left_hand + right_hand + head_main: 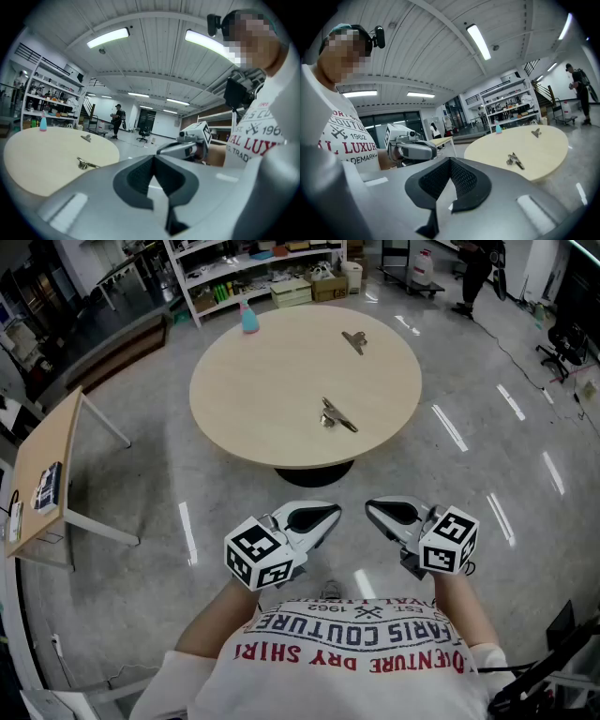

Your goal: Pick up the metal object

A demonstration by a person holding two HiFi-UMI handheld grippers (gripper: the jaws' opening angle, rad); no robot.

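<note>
A metal clip-like object (pixel 337 416) lies on the near half of the round beige table (pixel 253 399); it also shows in the left gripper view (pixel 86 163) and the right gripper view (pixel 514 160). A second metal clip (pixel 354 340) lies at the table's far side. Both grippers hang close to my chest, short of the table's near edge and well apart from the objects. My left gripper (pixel 328 515) points right and my right gripper (pixel 373 509) points left, tips toward each other. Each gripper has its jaws closed with nothing between the pads (pixel 140 180) (pixel 464 183).
A blue bottle (pixel 249 319) stands at the table's far left edge. A wooden side table (pixel 56 465) stands on the left, shelving (pixel 262 268) runs along the back wall, and a person (pixel 118 119) stands far off. Grey floor surrounds the table.
</note>
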